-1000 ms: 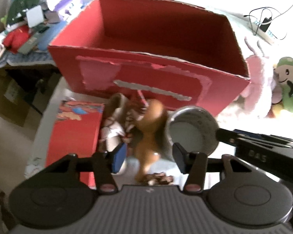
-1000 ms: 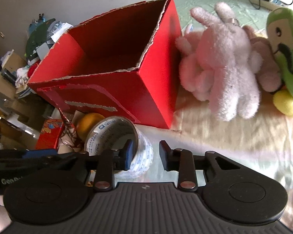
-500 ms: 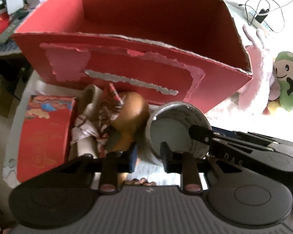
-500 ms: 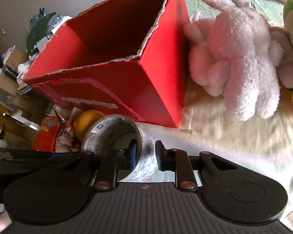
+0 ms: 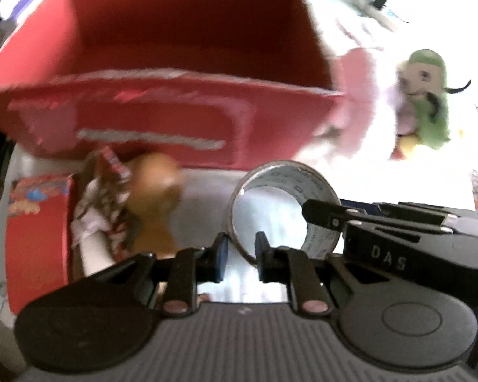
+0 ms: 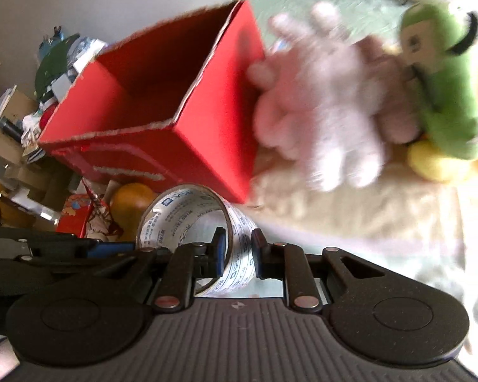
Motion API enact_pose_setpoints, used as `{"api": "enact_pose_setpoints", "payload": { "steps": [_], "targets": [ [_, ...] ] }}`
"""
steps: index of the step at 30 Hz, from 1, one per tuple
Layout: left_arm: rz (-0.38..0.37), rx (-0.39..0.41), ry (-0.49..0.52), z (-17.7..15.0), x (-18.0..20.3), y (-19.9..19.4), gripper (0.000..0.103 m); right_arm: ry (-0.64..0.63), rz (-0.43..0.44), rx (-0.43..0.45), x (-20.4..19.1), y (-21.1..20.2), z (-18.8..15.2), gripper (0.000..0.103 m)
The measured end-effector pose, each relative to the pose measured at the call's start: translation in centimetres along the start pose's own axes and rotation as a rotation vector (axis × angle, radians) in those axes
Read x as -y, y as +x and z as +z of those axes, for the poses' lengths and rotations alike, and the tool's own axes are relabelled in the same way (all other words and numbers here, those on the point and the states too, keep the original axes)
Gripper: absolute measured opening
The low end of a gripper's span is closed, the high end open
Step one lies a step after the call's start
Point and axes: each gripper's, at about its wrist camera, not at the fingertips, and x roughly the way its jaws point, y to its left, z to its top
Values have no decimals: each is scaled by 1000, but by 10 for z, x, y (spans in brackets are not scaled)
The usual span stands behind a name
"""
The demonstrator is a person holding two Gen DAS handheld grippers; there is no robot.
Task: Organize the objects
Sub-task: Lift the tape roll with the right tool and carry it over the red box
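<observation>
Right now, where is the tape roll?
The tape roll is pinched by both tools in front of the red box, with the orange ball on its left.

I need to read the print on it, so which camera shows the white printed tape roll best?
The right wrist view: the white printed tape roll is sharp, its blue lettering facing the camera. The left wrist view shows mainly its hollow core and grey rim.
</observation>
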Motion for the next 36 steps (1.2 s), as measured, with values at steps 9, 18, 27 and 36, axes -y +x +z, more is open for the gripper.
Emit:
{"api": "enact_pose_setpoints", "payload": {
  "steps": [9,18,27,36],
  "targets": [
    [-88,116,179,16,45,-50,14,-19,-66,168,9,-73,17,19],
    [-118,278,244,56,45,-101,14,-95,-55,313,-31,-88,67,19],
    [-74,298,238,118,-16,-121,14,-126,-58,284,-77,-37,109,19],
    [-47,176,240,164,-68,-67,14,-120,-135,164,-99,35,130,19]
  ]
}}
